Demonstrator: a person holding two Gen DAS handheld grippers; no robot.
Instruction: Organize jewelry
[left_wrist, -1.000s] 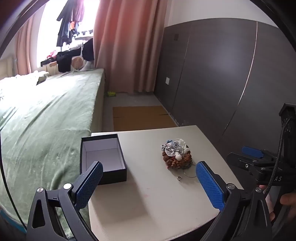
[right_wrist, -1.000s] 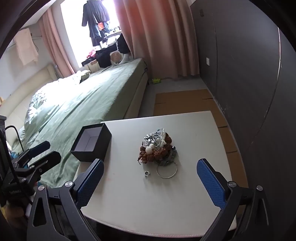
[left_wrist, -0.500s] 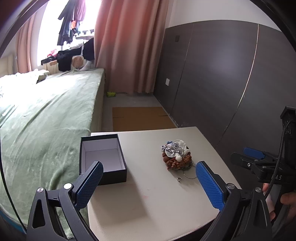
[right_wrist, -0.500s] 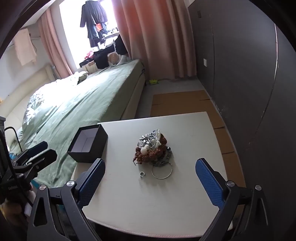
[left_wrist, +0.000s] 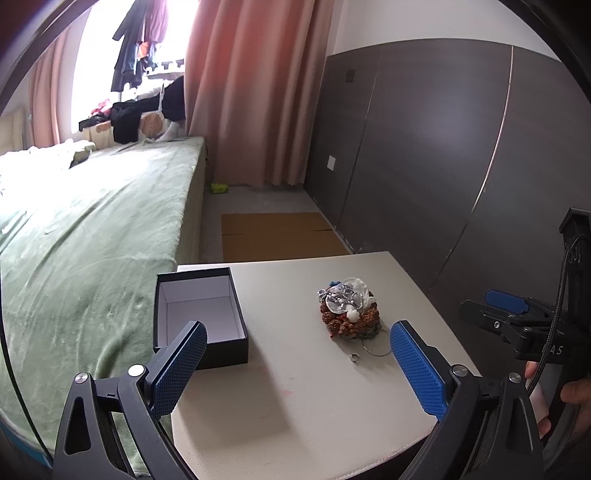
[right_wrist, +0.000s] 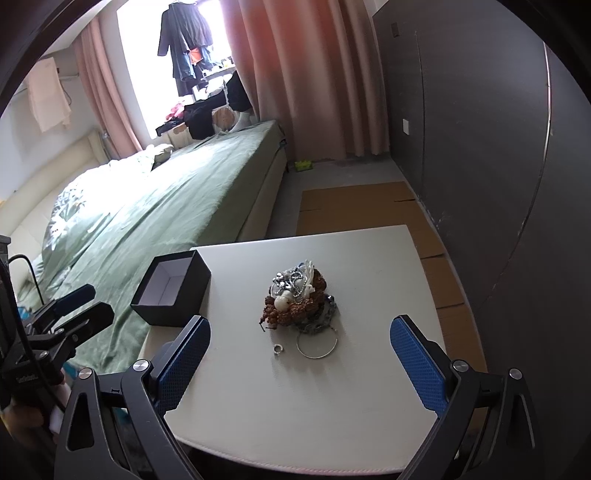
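The jewelry pile (right_wrist: 297, 301) — brown beads, a white pearl, silver chains tangled together — sits near the middle of the pale tabletop (right_wrist: 295, 413), and everything else is placed from it. Touching its near side lies a thin silver bangle (right_wrist: 317, 343); just beside the bangle, apart from the pile, lies a small silver ring (right_wrist: 277, 349). Left of the pile, with a strip of bare tabletop between, stands the open black box (left_wrist: 201, 317), white inside with nothing in it, set at the tabletop's left edge next to the green bed (left_wrist: 88, 236).

The left gripper (left_wrist: 295, 369) hangs over the near edge with its blue pads wide apart and nothing between them; the box lies just ahead of its left pad, the pile ahead of its right. The right gripper (right_wrist: 299, 363) is likewise spread wide and holds nothing — the pile, bangle and ring lie between and ahead of its pads.

Right of the pile the tabletop runs bare to its right edge, beyond which are cardboard (right_wrist: 354, 206) on the floor and a dark panelled wall (right_wrist: 480, 155). Behind the pile the surface is open to the far edge.
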